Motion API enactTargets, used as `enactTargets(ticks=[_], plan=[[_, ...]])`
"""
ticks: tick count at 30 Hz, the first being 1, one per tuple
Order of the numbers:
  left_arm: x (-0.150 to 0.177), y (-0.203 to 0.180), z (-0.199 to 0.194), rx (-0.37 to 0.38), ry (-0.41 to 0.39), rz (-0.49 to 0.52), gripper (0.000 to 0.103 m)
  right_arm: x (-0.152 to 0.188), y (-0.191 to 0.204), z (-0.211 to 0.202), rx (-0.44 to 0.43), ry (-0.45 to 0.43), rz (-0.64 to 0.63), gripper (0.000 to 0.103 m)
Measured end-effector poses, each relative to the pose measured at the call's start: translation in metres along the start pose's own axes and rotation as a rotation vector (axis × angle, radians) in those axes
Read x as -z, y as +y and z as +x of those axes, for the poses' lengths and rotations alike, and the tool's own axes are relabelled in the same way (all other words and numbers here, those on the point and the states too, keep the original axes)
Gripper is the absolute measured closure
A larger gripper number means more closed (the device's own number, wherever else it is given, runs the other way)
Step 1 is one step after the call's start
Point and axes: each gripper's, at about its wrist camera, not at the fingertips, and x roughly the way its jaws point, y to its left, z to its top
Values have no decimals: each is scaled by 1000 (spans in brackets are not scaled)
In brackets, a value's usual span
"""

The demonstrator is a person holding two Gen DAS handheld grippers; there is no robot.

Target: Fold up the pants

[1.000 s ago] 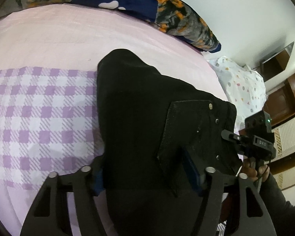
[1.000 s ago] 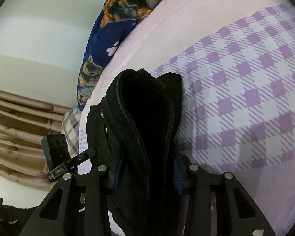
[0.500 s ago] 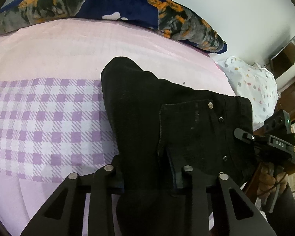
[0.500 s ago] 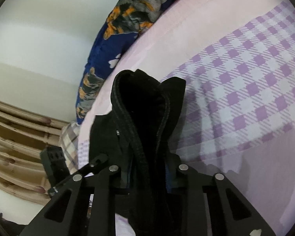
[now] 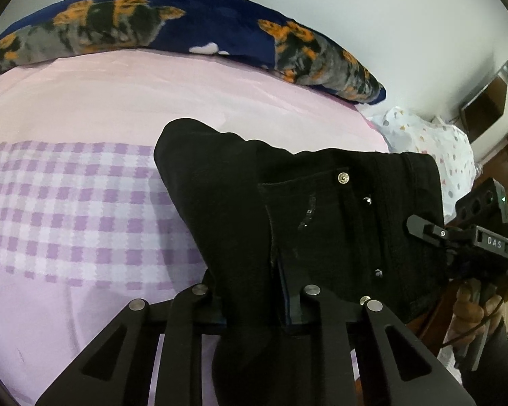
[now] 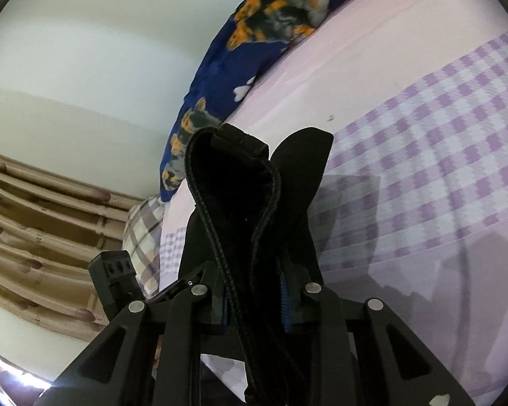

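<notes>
The black pants hang folded between my two grippers, lifted above the bed. A back pocket with metal rivets faces the left wrist view. My left gripper is shut on the pants' fabric near the pocket edge. My right gripper is shut on the thick waistband, which stands up in a loop in the right wrist view. The right gripper's body and the hand holding it show at the right of the left wrist view. The left gripper's body shows at the lower left of the right wrist view.
The bed has a pink sheet with a purple checked band. A dark blue blanket with orange patches lies along the wall. A white dotted pillow sits at the right. Curtains hang beyond the bed.
Both grippers have closed onto the pants and raised them off the bed. The views tilted upward, showing more wall and blanket.
</notes>
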Motion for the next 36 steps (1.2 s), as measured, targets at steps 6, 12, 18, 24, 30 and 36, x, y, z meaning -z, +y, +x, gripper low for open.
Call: enactTargets(ticks=[6,12,18,24,30,36], plan=[[-2,21,-25,-21,-35,-14,82,5,16,26,-38,31,-8,81],[-12,44,-42,-50,-66,-38,82,2,32,56,-73,56,-4,81],[-27,68,-54,-74,-92,-62,82,-12,49,88,-97,77,-4,81],[-52,89,-58,-105,-115,-68,82,-34,63,116,-107,98,-11,82],[-80,112,-52,-134,-124,-78,82,-63,77,145,-95,117,-26,82],[-108,130,-46,-146,-138,-90,82,-87,83,166,-94,116,-25,82]])
